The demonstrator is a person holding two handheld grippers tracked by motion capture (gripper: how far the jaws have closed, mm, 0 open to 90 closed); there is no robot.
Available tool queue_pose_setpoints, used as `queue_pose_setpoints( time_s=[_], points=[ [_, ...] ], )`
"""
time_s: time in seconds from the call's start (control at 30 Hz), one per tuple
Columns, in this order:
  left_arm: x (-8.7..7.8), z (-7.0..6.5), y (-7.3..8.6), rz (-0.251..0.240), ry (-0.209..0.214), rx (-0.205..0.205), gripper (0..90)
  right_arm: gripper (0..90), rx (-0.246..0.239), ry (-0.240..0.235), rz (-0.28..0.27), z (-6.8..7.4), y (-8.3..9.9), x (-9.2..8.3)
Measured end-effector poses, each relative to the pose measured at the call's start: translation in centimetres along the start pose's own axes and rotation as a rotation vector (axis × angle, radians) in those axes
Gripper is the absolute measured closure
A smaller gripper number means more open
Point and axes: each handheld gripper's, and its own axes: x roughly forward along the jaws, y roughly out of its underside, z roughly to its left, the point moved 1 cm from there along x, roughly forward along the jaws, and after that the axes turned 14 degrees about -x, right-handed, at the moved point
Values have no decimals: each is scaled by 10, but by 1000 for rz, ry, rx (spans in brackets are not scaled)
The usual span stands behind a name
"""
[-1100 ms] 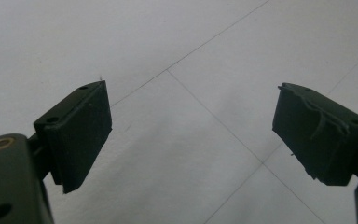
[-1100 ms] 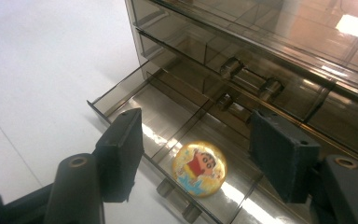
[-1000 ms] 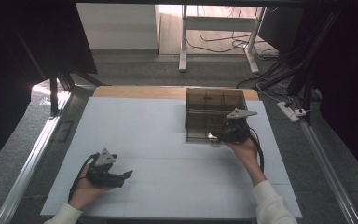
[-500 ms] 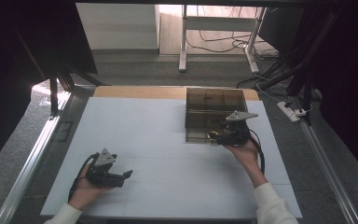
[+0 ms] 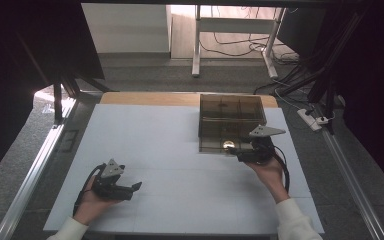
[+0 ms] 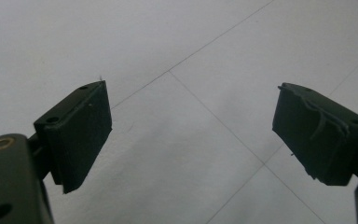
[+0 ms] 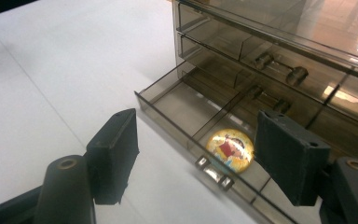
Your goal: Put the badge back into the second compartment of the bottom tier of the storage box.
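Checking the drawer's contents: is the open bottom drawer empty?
No, a round cartoon badge lies inside the open drawer, just behind its front wall.

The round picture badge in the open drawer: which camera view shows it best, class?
The right gripper view: the badge lies close up in the drawer, its cartoon picture plain. The high view shows it as a small pale spot.

Badge [image 7: 229, 149] in open drawer [image 7: 186, 112], organizer [image 5: 231, 114] table's [image 5: 145, 145] far right
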Motion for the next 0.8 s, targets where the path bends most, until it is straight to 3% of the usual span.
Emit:
queue_pose_setpoints(
  time_s=[0.43, 0.8],
  points=[
    [-1, 0, -1, -12, 2, -1, 119, 282, -31, -5, -14, 24, 20, -23],
    [-2, -1, -1, -26, 1, 4, 120, 266, -25, -10, -16, 44, 46, -46]
  ],
)
